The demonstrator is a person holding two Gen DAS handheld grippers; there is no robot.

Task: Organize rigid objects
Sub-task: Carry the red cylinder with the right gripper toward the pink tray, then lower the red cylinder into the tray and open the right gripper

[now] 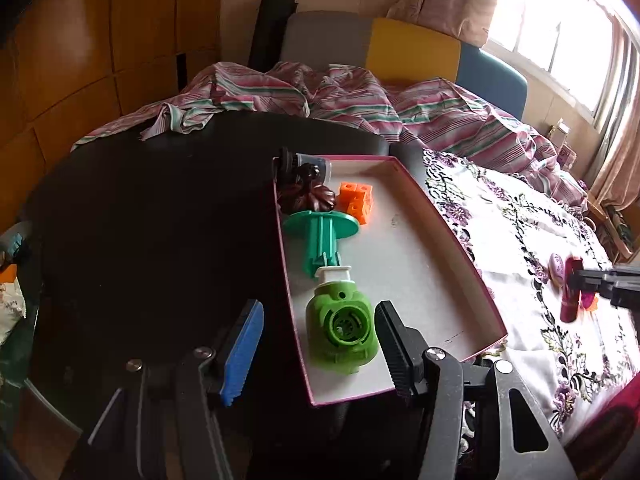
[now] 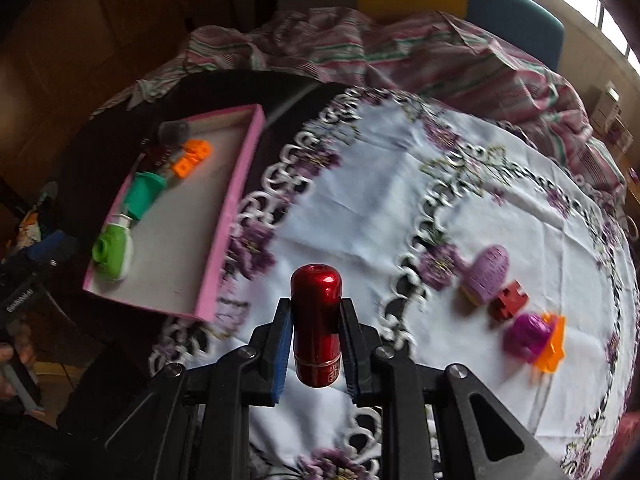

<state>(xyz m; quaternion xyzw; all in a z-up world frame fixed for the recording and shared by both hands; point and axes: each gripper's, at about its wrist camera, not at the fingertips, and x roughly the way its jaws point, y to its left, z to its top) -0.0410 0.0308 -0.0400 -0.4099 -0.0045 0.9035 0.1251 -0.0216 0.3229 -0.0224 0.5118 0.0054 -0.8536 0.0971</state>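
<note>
A pink-walled tray [image 1: 452, 240] lies across a dark table. In it are a green round housing [image 1: 342, 332], a teal flanged piece [image 1: 322, 236], orange cubes [image 1: 356, 200] and a dark brown flower-shaped piece [image 1: 306, 196]. My left gripper [image 1: 320, 306] is open and straddles the tray's near left wall, with the green housing between its fingers but untouched. My right gripper [image 2: 316, 304] is shut on a red metallic cylinder [image 2: 316, 280] and holds it above the floral cloth. The cylinder [image 1: 568, 312] also shows at the right of the left wrist view.
On the white floral tablecloth [image 2: 360, 220] lie a purple oval piece [image 2: 486, 274], a dark red block [image 2: 508, 300] and a magenta piece with an orange star [image 2: 536, 336]. Crumpled striped bedding [image 1: 360, 100] lies behind the table. A hand [image 2: 12, 360] shows at lower left.
</note>
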